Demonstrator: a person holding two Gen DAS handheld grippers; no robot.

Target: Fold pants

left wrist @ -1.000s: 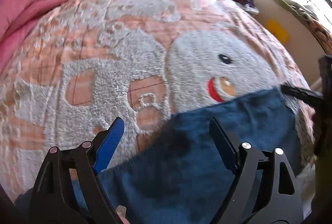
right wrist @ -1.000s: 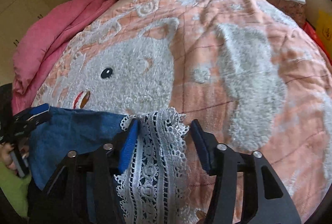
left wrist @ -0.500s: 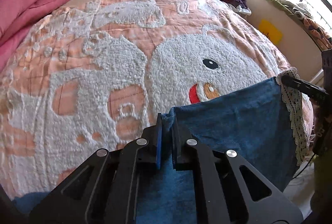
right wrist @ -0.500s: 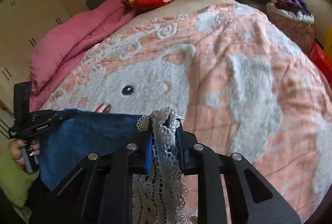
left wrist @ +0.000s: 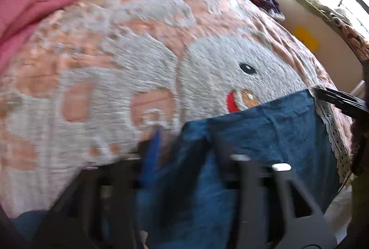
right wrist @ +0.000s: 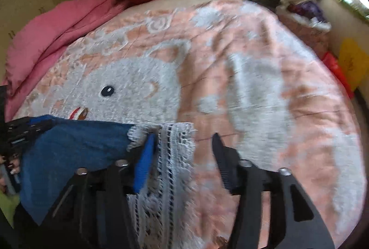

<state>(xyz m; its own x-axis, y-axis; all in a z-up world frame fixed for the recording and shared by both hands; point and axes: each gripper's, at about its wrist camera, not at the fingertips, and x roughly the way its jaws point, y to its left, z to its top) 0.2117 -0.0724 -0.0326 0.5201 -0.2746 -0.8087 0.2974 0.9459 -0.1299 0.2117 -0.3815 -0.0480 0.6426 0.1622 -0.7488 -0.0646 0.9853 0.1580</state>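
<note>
Left gripper (left wrist: 186,147): jaws just opening, released, blue pants (left wrist: 265,133) edge between them. Right gripper (right wrist: 182,152): jaws just opening, released; lace trim (right wrist: 175,145) between, beside blue pad.

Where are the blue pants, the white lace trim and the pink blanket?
blue pants (left wrist: 265,133): left wrist view, middle of the denim panel.
white lace trim (right wrist: 175,156): right wrist view, upper part of the lace strip.
pink blanket (right wrist: 53,30): right wrist view, middle of its bunched folds.
</note>
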